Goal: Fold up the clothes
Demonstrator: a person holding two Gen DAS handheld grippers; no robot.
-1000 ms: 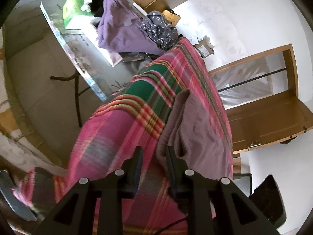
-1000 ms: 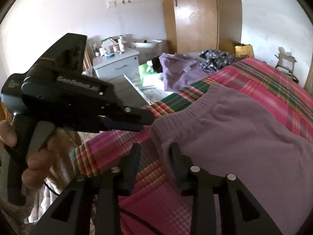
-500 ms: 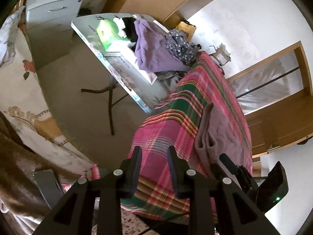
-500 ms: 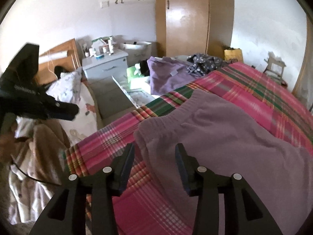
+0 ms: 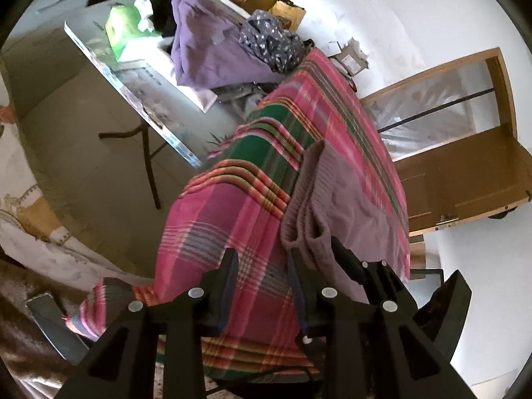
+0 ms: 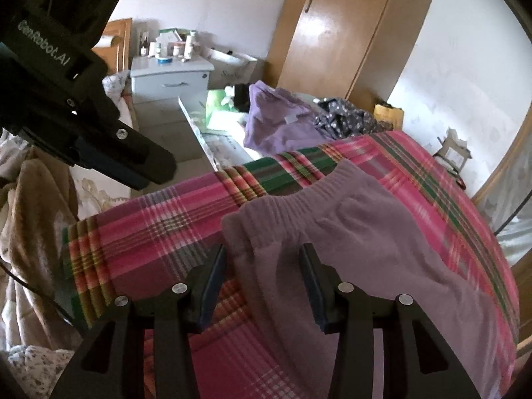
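Lying flat on the plaid blanket (image 6: 159,232), the mauve pants (image 6: 365,232) are free. Your right gripper (image 6: 262,279) has just been widening, fingers unclenched astride the waistband corner; your left gripper (image 5: 262,286) likewise, nothing between. Pinch one layer only and the waistband could twist.

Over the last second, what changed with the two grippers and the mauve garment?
Both grippers' jaws have just been opening: left gripper over bare plaid cover, right gripper astride the mauve pants waistband, not pinching it. The pants stayed flat; the purple clothing pile is unchanged.
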